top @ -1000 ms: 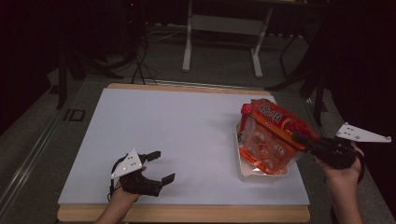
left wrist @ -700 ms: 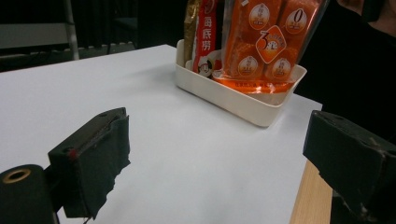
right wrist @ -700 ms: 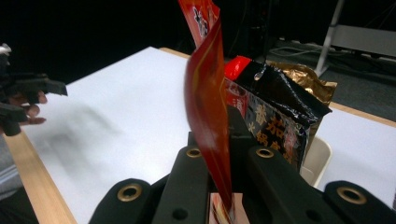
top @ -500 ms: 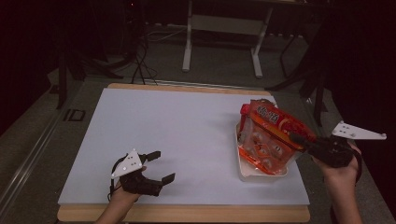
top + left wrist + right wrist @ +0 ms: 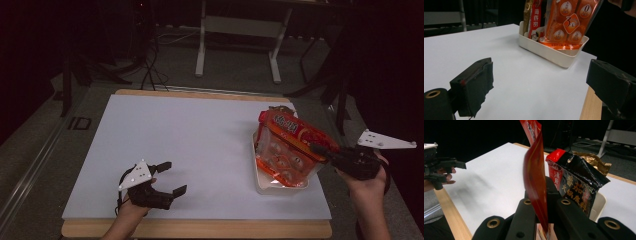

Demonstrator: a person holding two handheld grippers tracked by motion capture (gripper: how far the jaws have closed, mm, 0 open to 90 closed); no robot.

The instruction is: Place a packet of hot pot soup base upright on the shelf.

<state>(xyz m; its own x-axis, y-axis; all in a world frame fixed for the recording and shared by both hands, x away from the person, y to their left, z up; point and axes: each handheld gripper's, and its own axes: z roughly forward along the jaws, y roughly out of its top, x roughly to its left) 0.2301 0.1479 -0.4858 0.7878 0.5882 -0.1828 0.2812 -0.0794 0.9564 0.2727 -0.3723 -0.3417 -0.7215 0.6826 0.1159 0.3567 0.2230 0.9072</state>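
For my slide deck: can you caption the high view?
Right gripper pinches the orange snack bag in the white tray; left gripper rests open on the white tabletop.

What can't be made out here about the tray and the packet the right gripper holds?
- Tray floor: covered by the orange packet in the high view and left gripper view.
- Orange packet's print: too small in the high view, edge-on in the right gripper view.
- Black packet base: behind the right gripper.

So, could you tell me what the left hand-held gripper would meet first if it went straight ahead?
Probably the white tray holding the orange packet; bare white table lies between, and the left hand-held gripper is open.
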